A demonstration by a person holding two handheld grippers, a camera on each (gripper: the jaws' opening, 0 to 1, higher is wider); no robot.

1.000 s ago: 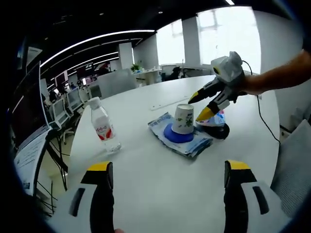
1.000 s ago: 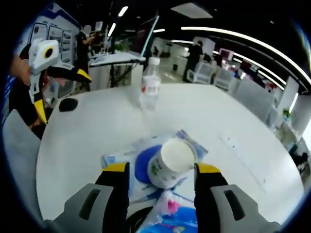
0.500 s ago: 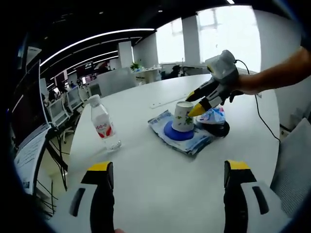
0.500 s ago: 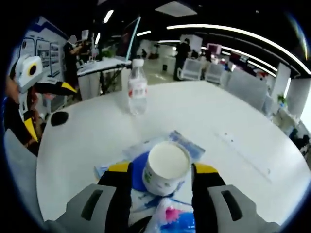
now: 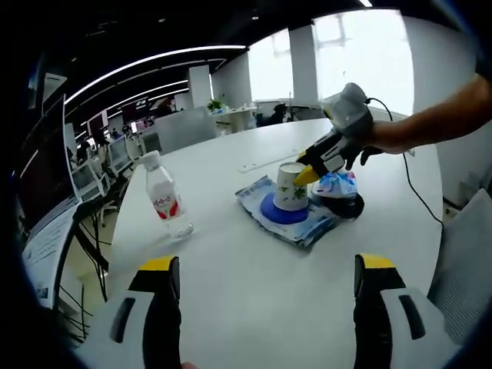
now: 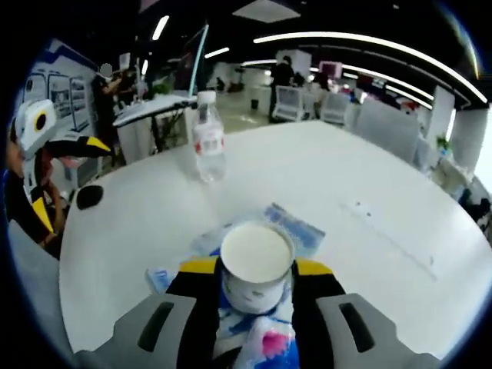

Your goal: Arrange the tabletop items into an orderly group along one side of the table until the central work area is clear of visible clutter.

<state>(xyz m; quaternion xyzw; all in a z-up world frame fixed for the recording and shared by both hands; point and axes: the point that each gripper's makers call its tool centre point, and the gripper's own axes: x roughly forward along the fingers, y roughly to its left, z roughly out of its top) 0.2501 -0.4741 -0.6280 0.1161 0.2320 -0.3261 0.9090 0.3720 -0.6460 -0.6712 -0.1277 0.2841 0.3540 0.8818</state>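
An upturned white paper cup (image 5: pixel 290 187) with green print stands on a blue disc (image 5: pixel 278 213) that lies on a blue and white packet (image 5: pixel 296 228). My right gripper (image 5: pixel 306 173) comes in from the right, held by a hand, with its yellow tips at the cup. In the right gripper view the cup (image 6: pixel 256 265) sits between the jaws, and both press its sides, so the right gripper (image 6: pixel 257 267) is shut on it. A water bottle (image 5: pixel 165 201) with a red label stands to the left. My left gripper (image 5: pixel 267 263) is open over bare table; it also appears as the left gripper (image 6: pixel 65 181).
A black round thing (image 5: pixel 344 207) carrying a colourful packet (image 5: pixel 337 184) lies just behind the cup. A white strip (image 5: pixel 265 161) lies farther back, and a cable (image 5: pixel 419 192) runs along the right. A grey chair (image 5: pixel 465 261) stands at the table's edge. Office desks lie beyond.
My right gripper has come down around the upturned cup and its jaws have narrowed onto the cup's sides. The left gripper, bottle and packets have not moved.
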